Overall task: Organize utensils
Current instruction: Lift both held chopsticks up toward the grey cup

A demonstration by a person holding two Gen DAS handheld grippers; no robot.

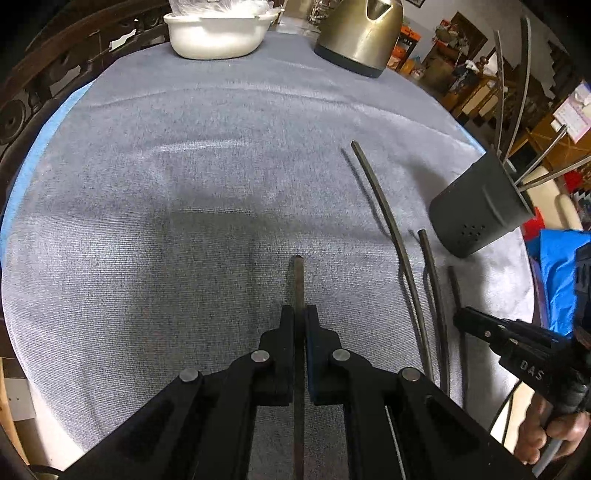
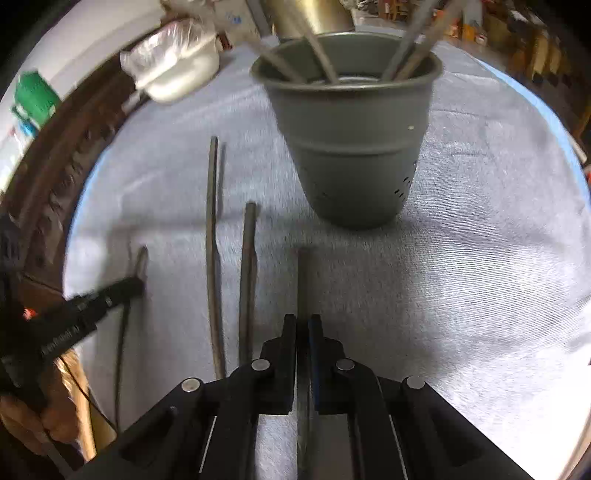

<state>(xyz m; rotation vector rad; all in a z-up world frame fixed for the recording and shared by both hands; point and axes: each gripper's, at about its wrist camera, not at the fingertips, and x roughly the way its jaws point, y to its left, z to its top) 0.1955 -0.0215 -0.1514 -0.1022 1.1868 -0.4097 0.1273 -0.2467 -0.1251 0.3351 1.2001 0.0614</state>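
Note:
My left gripper [image 1: 299,315] is shut on a thin dark stick [image 1: 298,280] that pokes forward over the grey cloth [image 1: 184,184]. In the right wrist view the same left gripper [image 2: 131,287] appears at the left, holding that stick [image 2: 141,258]. My right gripper [image 2: 303,320] is shut on another dark stick [image 2: 303,277], just short of the grey utensil cup [image 2: 351,147], which stands upright with several sticks in it. Two more sticks [image 2: 211,240] [image 2: 246,277] lie on the cloth between the grippers. The left wrist view shows the cup [image 1: 480,214] and the right gripper [image 1: 463,321] at the right.
A white bowl [image 1: 218,33] with a plastic bag and a metal kettle [image 1: 360,37] stand at the far edge of the table. A carved dark wooden chair back [image 1: 33,96] curves along the left side. A hand [image 1: 546,435] grips the right tool.

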